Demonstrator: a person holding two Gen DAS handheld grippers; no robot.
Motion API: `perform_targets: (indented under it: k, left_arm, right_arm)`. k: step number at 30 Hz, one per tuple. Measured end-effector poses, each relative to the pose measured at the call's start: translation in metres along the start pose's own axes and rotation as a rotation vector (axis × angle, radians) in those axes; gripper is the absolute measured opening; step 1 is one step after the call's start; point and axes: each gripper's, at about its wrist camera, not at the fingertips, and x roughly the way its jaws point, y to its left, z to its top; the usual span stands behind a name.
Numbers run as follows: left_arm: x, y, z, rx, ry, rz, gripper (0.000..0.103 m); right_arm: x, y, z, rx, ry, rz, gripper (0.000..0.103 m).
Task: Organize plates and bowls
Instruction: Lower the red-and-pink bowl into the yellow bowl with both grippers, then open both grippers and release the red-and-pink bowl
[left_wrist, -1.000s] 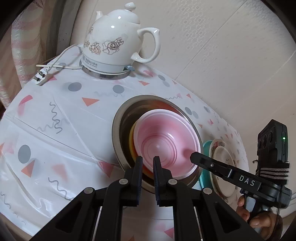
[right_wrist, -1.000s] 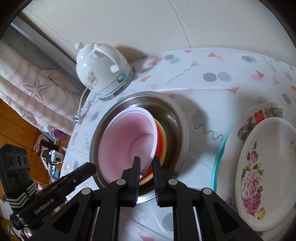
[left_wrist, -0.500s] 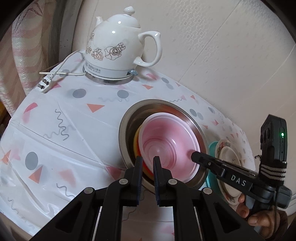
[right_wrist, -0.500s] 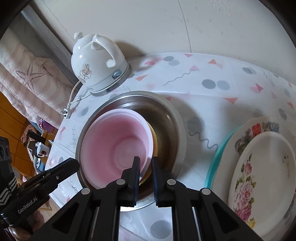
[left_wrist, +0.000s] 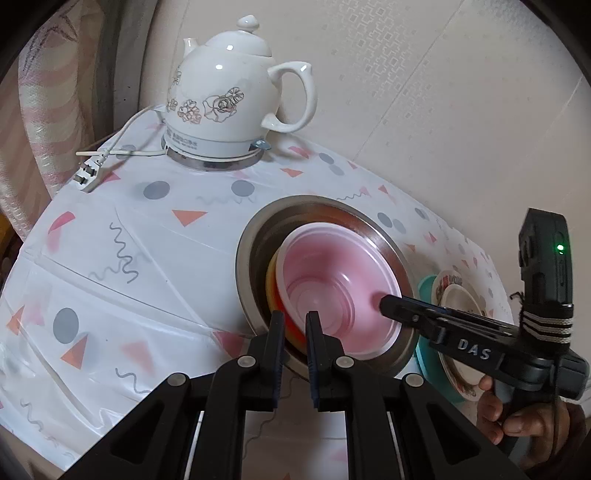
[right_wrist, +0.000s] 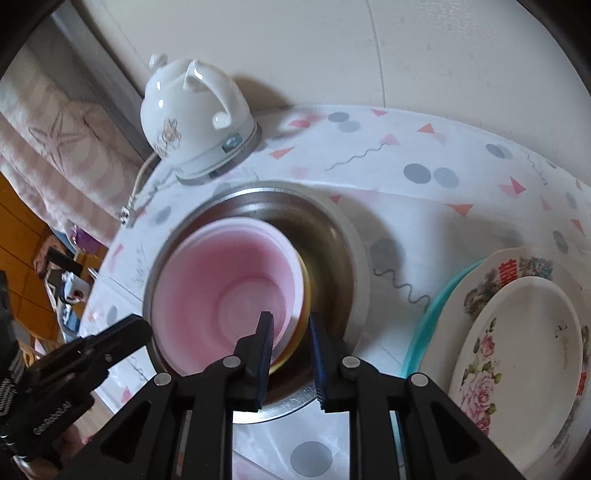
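fingers of the right gripper (right_wrist: 291, 326) straddle the near rim of the pink bowl (right_wrist: 229, 291) and are opening, one inside the bowl and one outside over the yellow rim under it, so the pads look just clear of the plastic. the left gripper (left_wrist: 294, 325) has its fingers drawn close with only a thin slot between them, at the rim of the stacked bowls; whether it pinches that edge i cannot tell, but it looks clamped shut. the pink bowl sits nested on a yellow bowl (right_wrist: 303, 295) and something red-orange, all inside a wide steel bowl (right_wrist: 343, 251) on the desk (left_wrist: 155, 266) with its patterned cover, near a white kettle (left_wrist: 229, 99). a stack of flowered plates (right_wrist: 517, 350) lies just beside it. the pink bowl looks like thin plastic: probably light, a little flexible, smooth and apt to slip, not fragile. the rim is the sensible place to pinch, one finger inside and one outside. the plates look harder and heavier, likely to chip, and would want a firm hold on the edge.
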Motion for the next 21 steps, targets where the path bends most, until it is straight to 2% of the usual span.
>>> perform_targets:
  k: [5,12,16,17,18,21]
  left_arm:
    - [0.0,0.001,-0.002,0.005,0.003,0.006,0.011]
    - [-0.003,0.004,-0.004,-0.003,-0.01,0.026,0.011]
    - [-0.003,0.006,-0.003,-0.002,-0.012,0.038,0.011]
    - [-0.004,0.006,-0.003,0.001,-0.014,0.04,0.011]
    - [-0.005,0.005,-0.002,0.005,-0.018,0.043,0.011]
    - [-0.007,0.003,-0.002,0.018,-0.024,0.048,0.012]
  right_arm:
    - [0.004,0.01,0.004,-0.085,-0.025,-0.091,0.011]
    - [0.007,0.009,0.015,-0.079,-0.045,-0.107,0.009]
    - [0.009,0.008,0.017,-0.065,-0.048,-0.091,0.009]
    - [0.008,0.008,0.018,-0.06,-0.054,-0.082,0.012]
    - [0.007,0.006,0.018,-0.042,-0.057,-0.057,0.019]
    - [0.0,0.005,0.016,-0.017,-0.079,-0.028,0.019]
